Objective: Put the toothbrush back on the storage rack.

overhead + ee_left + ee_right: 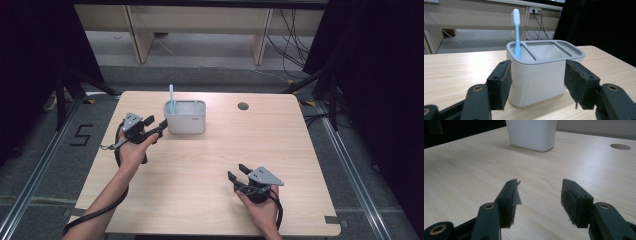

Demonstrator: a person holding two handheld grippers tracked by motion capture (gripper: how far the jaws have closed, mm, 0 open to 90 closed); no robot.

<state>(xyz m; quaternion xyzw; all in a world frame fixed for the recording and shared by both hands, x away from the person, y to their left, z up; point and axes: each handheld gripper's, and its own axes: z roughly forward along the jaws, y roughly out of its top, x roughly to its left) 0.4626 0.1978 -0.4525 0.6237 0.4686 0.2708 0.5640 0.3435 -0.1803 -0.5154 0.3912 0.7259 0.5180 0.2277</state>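
Observation:
A white toothbrush holder (185, 122) with three compartments stands on the wooden table (210, 165), towards the back left. A light blue toothbrush (171, 97) stands upright in its left compartment. My left gripper (157, 125) is just left of the holder, pointing at it, open. In the left gripper view the holder (536, 80) stands close beyond the gripper (539, 65), whose pads are apart from its walls, and the toothbrush (517, 37) rises above the rim. My right gripper (236, 171) rests open near the front right, with nothing between its fingers. The right gripper view has that gripper (540, 185) facing the holder (531, 132) from afar.
A round cable hole (243, 106) sits in the table right of the holder, also seen as the hole (620, 146) in the right gripper view. Bare wood lies between the two grippers. Desks and cables stand on the floor beyond the table's far edge.

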